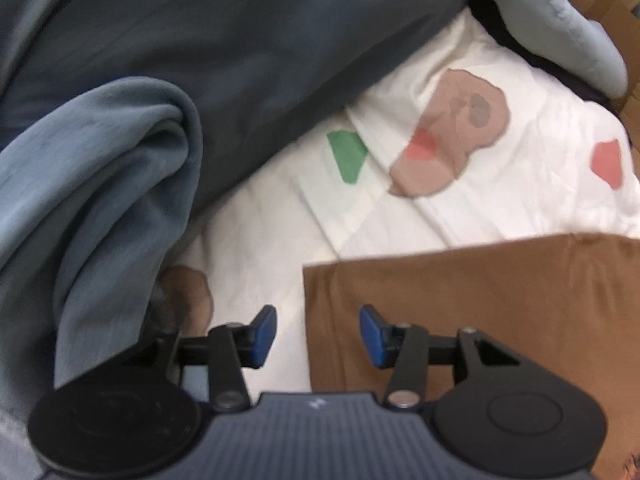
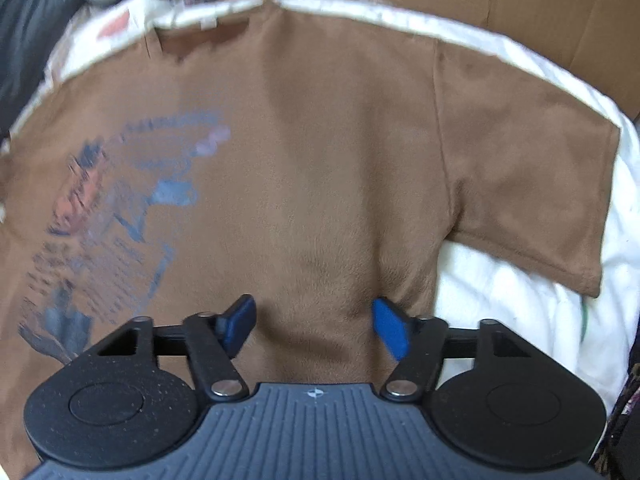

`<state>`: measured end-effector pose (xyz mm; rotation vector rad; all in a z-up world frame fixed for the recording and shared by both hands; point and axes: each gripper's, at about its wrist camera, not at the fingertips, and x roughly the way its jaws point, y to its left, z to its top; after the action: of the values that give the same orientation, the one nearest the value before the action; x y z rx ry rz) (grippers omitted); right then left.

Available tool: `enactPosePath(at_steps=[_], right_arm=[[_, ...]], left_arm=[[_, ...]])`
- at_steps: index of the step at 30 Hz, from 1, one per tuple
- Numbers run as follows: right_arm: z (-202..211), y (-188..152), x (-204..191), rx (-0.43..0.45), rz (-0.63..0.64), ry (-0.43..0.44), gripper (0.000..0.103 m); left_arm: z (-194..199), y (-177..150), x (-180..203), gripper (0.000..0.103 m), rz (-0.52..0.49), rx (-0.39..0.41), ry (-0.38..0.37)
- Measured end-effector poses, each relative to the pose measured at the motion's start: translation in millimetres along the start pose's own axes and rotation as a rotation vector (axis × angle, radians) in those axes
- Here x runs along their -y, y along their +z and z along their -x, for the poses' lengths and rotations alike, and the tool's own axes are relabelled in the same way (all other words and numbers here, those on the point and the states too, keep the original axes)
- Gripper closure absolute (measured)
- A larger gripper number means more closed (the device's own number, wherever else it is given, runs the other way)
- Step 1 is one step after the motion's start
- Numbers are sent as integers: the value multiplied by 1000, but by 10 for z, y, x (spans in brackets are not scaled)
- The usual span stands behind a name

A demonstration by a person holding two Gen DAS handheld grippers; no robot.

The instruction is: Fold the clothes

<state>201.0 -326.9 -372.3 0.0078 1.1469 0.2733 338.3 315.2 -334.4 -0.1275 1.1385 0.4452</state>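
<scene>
Right wrist view shows the white quilt [image 2: 500, 280] carrying the brown T-shirt [image 2: 320, 160], spread flat with its blurred blue-and-orange print [image 2: 116, 216] toward the quilt's left edge and one short sleeve [image 2: 532, 184] toward its right edge. My right gripper [image 2: 316, 330] points down over the shirt, fingers apart, gripping nothing. My left gripper [image 1: 318, 338] straddles the shirt's corner, fingers apart, beside bunched grey-blue clothes [image 1: 100, 200].

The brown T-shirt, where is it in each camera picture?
Left wrist view: only a straight-edged part of the brown T-shirt shows, at the lower right, under the right side of the left tool.
Right wrist view: the brown T-shirt fills most of the picture, spread flat, print at left, sleeve at right.
Shared landmark: the white patterned quilt under it, with a red patch in both views.
</scene>
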Motion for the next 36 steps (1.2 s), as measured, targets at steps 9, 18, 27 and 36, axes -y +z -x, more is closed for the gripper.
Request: enactPosePath(at_steps=[9,18,27,36], right_arm=[[350,154,416,132,-100,-16,36],[365,175,1191,149,-270,-166,42],[229,61,1555,149,-460,-232,54],[98,100,1595,108,-498,-205,97]], left_arm=[[399,-354,172,41,-78,-3,-43],[666,-815,250,41,-137,-23,-47],[767,-1171,182,41,-154,-61,-17],[798,-1375,145,41,-188,-86,17]])
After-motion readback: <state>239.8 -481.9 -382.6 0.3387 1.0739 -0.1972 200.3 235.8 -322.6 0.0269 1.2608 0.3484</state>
